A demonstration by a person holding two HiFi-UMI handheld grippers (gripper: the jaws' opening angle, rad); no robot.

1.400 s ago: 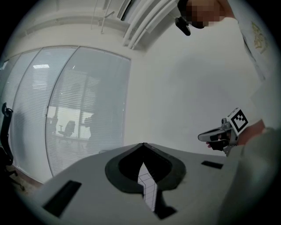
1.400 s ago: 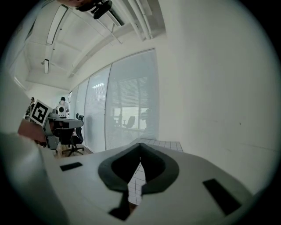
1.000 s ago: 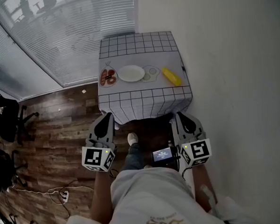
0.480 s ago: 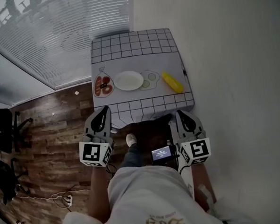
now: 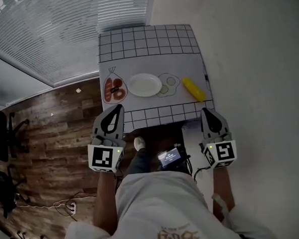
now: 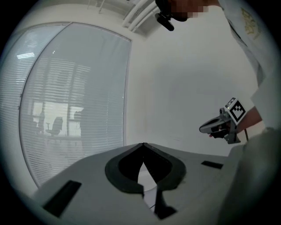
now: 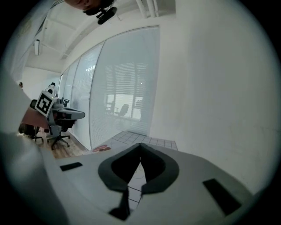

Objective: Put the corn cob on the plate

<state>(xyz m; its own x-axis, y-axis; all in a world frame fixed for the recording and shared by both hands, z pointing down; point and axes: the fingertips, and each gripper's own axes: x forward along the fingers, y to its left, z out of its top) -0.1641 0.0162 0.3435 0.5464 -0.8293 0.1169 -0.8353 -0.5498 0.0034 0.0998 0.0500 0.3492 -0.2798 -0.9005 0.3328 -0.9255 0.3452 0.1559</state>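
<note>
Wood-plank floor (image 5: 49, 132) fills the L side of the head view, pale wall (image 5: 257, 59) the R side, slatted blinds (image 5: 58, 26) up top. Table (image 5: 149, 40) w/ a white grid-lined cloth stands against the wall, ahead of the person. Person's pale shirt (image 5: 160, 206) takes the bottom of the view. One shoe (image 5: 140, 144) shows below the near table edge, a small lit screen (image 5: 170, 157) just beside it. L gripper (image 5: 119, 107) and R gripper (image 5: 208, 110) are held out at that near edge, well apart, both short of the food. Each has its jaws pressed together at the tips, nothing btw them; both gripper views show this too. White plate (image 5: 145, 85) sits mid-table. Bag w/ red contents (image 5: 114, 89) lies just L of it, and what looks like a clear pouch w/ pale round slices (image 5: 168, 85) just R. Yellow corn cob (image 5: 193, 89) lies slanted on the cloth R of the pouch, near the table's R edge, apart from the plate.
</note>
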